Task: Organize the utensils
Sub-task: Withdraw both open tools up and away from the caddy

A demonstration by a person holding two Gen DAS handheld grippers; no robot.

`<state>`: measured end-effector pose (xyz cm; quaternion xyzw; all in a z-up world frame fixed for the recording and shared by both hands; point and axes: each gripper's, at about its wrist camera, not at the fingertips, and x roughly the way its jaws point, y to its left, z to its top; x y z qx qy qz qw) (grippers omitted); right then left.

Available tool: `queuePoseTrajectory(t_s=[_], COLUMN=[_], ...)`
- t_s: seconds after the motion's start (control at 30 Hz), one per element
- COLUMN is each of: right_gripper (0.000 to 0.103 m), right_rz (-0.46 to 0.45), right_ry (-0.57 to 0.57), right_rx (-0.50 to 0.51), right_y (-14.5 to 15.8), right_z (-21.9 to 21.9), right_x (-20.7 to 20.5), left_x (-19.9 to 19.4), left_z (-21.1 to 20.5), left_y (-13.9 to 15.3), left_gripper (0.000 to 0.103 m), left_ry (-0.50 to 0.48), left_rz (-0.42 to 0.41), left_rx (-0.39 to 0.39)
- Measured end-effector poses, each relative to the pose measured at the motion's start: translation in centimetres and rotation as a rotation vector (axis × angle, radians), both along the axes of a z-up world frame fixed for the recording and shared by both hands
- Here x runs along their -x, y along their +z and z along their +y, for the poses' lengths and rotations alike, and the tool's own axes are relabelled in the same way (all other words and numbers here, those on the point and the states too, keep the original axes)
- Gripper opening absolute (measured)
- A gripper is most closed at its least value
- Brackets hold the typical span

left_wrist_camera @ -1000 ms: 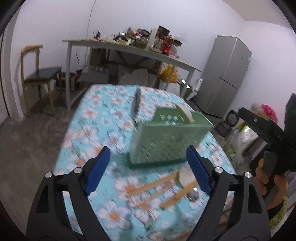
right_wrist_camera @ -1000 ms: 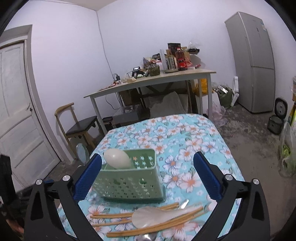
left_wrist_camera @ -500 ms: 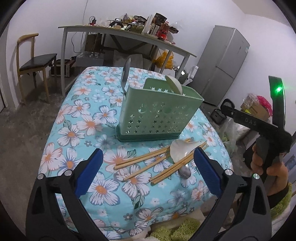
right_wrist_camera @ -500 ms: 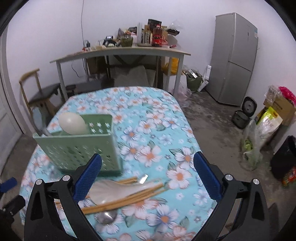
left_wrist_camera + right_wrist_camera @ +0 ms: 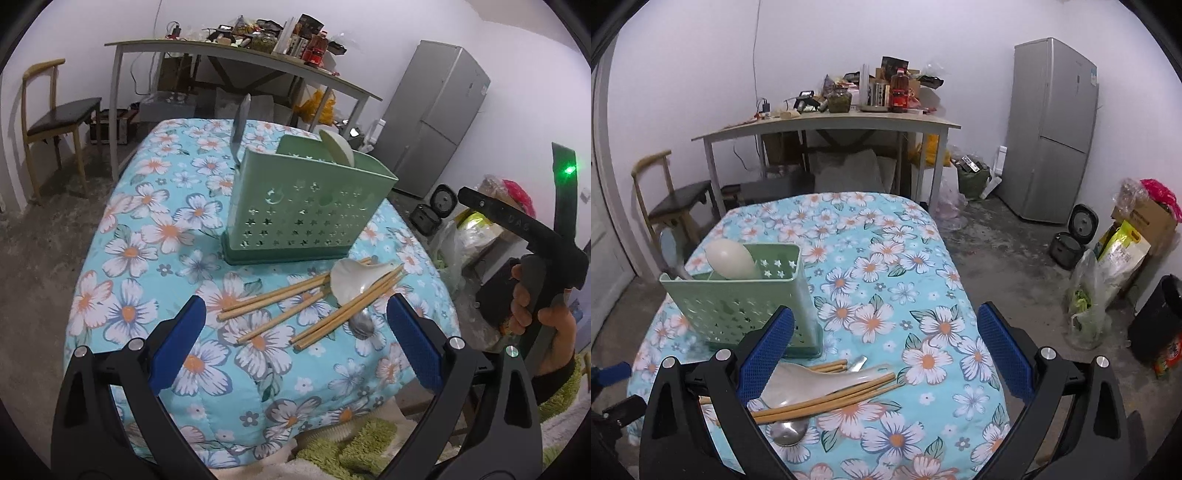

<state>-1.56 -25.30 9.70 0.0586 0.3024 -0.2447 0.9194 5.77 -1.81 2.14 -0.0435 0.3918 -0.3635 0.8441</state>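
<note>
Both tongs, left (image 5: 293, 343) and right (image 5: 884, 343), tilt down over chopsticks (image 5: 273, 299), wide open, empty.

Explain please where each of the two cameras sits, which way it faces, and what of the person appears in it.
Left wrist: on the left gripper, facing down over the chopsticks toward the green basket; the right hand shows.
Right wrist: on the right gripper, facing the flowered table, basket at left; no hand shows.
Shared: basket, chopsticks, white spoon, fridge.
</note>
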Motion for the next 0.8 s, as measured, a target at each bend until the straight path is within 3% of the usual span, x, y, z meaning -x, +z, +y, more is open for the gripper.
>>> queuePoseTrajectory(t_s=[0.3, 0.53, 0.8], right_gripper=[0.096, 0.096, 0.096], right_rz=[-0.056, -0.067, -0.146], right_ry=[0.041, 0.1, 0.105], right_rx=[-0.065, -0.102, -0.107], right_y=[0.1, 0.0, 0.2], right_z=[-0.8, -0.5, 0.3], right_x=[0.5, 0.2, 0.7], left_x=[0.0, -0.2, -0.7], left_z=[0.4, 0.3, -0.5], left_y=[-0.5, 0.2, 1.9], left_gripper=[0.095, 0.095, 0.095], left_ry=[-0.048, -0.061, -0.064], left_rz=[0.053, 0.021, -0.179], left_rx=[0.082, 0.105, 0.056])
